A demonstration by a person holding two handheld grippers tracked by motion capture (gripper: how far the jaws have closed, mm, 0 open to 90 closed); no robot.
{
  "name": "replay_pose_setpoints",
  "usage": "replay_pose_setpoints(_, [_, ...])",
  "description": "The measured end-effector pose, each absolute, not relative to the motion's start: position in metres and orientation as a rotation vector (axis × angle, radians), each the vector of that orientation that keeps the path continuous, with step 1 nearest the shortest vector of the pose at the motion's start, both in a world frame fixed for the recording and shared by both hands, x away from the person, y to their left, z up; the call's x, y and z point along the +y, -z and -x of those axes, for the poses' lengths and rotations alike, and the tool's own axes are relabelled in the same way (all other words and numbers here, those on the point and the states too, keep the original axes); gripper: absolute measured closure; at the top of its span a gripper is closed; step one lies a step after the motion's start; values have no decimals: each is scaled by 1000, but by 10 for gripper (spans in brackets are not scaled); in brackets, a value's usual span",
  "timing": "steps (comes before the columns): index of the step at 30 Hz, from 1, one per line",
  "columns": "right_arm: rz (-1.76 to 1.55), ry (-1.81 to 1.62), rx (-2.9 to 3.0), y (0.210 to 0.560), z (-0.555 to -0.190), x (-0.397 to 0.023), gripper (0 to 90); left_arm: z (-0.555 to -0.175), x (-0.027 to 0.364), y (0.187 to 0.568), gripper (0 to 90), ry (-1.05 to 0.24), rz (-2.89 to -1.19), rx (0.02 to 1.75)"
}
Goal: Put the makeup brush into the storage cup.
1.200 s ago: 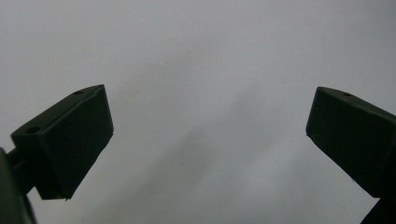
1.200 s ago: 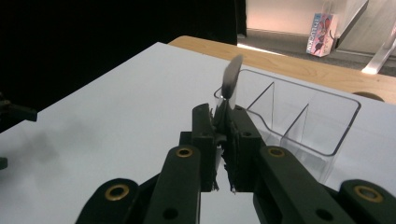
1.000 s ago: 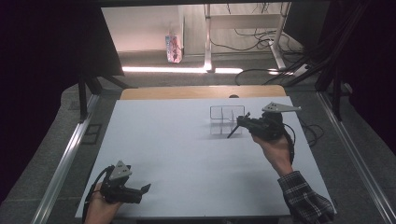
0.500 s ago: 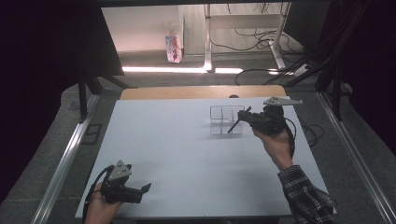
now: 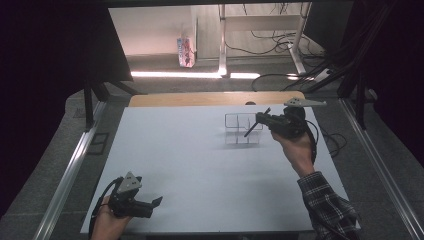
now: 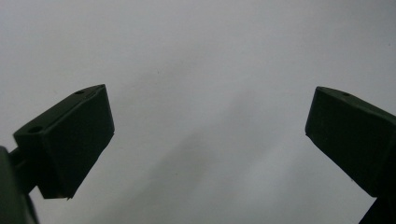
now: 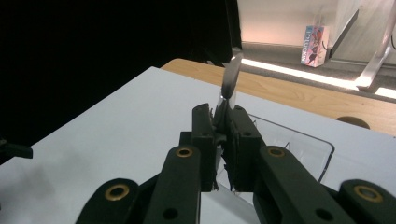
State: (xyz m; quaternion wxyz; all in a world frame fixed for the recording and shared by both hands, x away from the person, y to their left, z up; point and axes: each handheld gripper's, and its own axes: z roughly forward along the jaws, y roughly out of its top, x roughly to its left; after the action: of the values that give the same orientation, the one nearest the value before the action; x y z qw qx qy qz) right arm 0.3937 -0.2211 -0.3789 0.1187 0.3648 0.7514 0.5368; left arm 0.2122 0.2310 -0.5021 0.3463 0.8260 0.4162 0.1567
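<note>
**Right claw clamps a slim utensil above a clear tray**

A person's right hand (image 5: 295,147), its plaid sleeve (image 5: 327,210) reaching up from the near edge of the white counter (image 5: 190,150), holds the right claw (image 5: 258,119) raised just beside the clear plastic compartment tray (image 5: 242,129). The forearm slants up and inward toward the tray, the wrist is cocked, and the claw points level toward the tray from its right side. In the right gripper view the two black jaws are clenched on a thin dark utensil with a shiny, flattened end (image 7: 230,81), pinched near its middle; one end rises above the jaws, and in the high view the other end slants down over the tray's compartments. Whether that lower end touches the tray cannot be told.

Well apart from the tray, at the counter's near left corner, the left hand (image 5: 107,222) rests low with the left claw (image 5: 152,206) pointing level along the counter's front edge. The left gripper view shows its black jaws released, spread wide over bare white surface with nothing between them.
</note>
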Motion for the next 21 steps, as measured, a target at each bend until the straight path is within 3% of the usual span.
replay_pose_setpoints(21, [-1087, -1543, 2139, 370, -420, -221, 830, -213, 232, 502, 19, -392, -2131, 1089])
